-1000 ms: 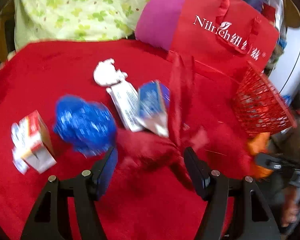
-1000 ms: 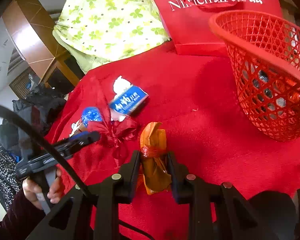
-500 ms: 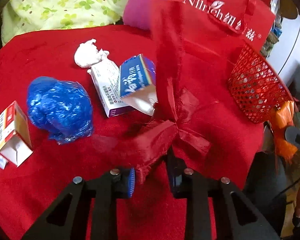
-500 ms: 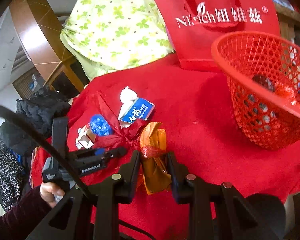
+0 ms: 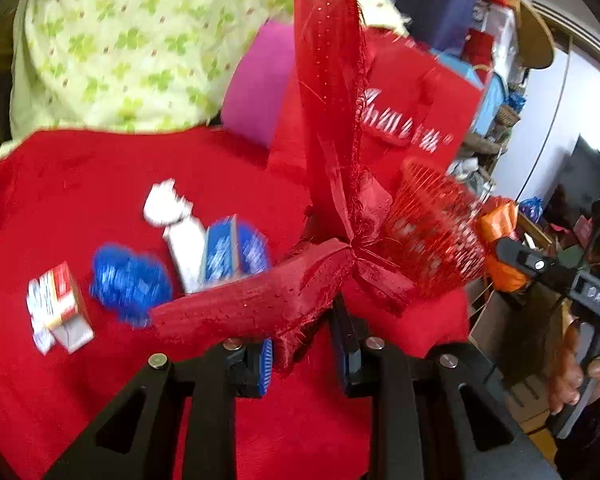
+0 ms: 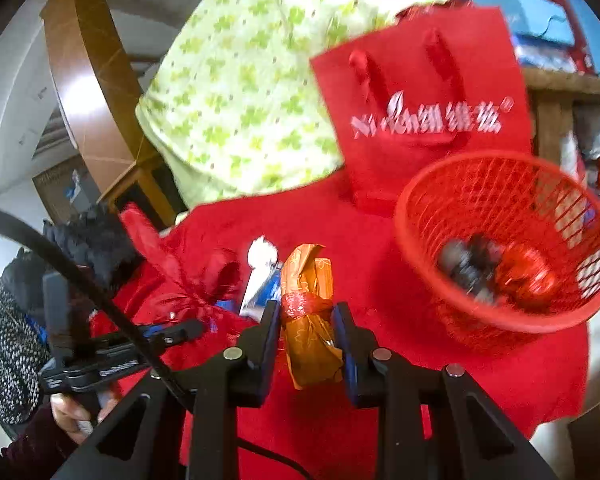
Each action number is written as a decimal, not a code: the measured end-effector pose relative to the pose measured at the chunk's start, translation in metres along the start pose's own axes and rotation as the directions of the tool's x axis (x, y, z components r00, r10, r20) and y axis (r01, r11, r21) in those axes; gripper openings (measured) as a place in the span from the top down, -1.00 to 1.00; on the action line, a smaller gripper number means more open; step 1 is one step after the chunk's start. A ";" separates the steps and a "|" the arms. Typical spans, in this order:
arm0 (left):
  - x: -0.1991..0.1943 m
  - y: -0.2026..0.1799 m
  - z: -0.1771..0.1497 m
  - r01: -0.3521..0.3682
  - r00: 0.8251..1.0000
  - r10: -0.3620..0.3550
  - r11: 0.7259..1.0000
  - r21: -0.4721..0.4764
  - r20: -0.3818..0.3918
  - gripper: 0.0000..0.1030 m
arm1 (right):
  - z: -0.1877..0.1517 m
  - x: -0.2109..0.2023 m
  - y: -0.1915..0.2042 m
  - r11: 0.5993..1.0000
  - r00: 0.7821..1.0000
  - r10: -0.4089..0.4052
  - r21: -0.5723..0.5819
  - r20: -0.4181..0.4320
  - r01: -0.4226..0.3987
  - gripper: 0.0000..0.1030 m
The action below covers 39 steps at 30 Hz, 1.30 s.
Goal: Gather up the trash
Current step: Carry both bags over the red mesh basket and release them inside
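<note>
Only your left view shows the blue crumpled bag (image 5: 130, 286) and the small red and white box (image 5: 58, 310) lying on the red bench (image 5: 100, 184). Only your right view looks down into the red mesh basket (image 6: 416, 248), where red and dark scraps lie. Your left gripper (image 5: 304, 356) pinches the red fabric bow (image 5: 332, 208), lifted off the bench. Your right gripper (image 6: 306, 344) squeezes the orange wrapper (image 6: 308, 320), near the basket.

Red tablecloth (image 5: 80, 176) over the table, green clover-print fabric (image 6: 240, 92) heaped at the back, pink cushion (image 5: 256, 100) beside it, red gift bag (image 6: 428, 112) standing upright behind the cloth.
</note>
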<state>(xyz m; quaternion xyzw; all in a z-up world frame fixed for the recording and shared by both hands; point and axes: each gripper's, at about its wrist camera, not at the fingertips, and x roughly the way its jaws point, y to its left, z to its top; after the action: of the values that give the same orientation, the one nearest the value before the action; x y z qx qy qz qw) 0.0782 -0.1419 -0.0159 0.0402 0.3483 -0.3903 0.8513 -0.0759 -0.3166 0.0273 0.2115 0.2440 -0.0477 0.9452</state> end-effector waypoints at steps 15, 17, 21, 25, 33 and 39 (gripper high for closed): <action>0.029 -0.124 0.098 0.128 0.989 -0.136 0.985 0.117 0.061 0.47 | 0.067 -0.061 -0.104 0.977 0.981 -0.133 0.183 0.142 0.106 0.44; 0.042 -0.137 0.102 0.135 0.989 -0.141 0.983 0.126 0.044 0.46 | 0.069 -0.061 -0.116 0.973 0.980 -0.144 0.200 0.136 0.115 0.44; 0.075 -0.162 0.106 0.149 0.989 -0.150 0.980 0.129 -0.004 0.42 | 0.069 -0.053 -0.140 0.964 0.981 -0.152 0.239 0.119 0.120 0.44; 0.107 -0.177 0.104 0.130 0.991 -0.124 0.983 0.133 -0.050 0.13 | 0.067 -0.045 -0.156 0.952 0.982 -0.163 0.275 0.094 0.132 0.42; 0.108 -0.151 0.084 0.101 0.992 -0.094 0.991 0.085 -0.080 -0.27 | 0.053 -0.035 -0.170 0.939 0.983 -0.163 0.318 0.079 0.131 -0.30; 0.061 -0.091 0.043 0.021 0.999 -0.019 0.998 0.055 -0.049 -0.28 | 0.049 -0.046 -0.130 0.972 0.982 -0.124 0.218 0.142 0.091 -0.30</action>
<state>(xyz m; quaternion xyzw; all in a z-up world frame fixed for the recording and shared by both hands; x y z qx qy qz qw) 0.0672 -0.2586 -0.0029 0.0699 0.3583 -0.4073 0.8372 -0.1194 -0.4553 0.0395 0.2926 0.1746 -0.1407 0.9296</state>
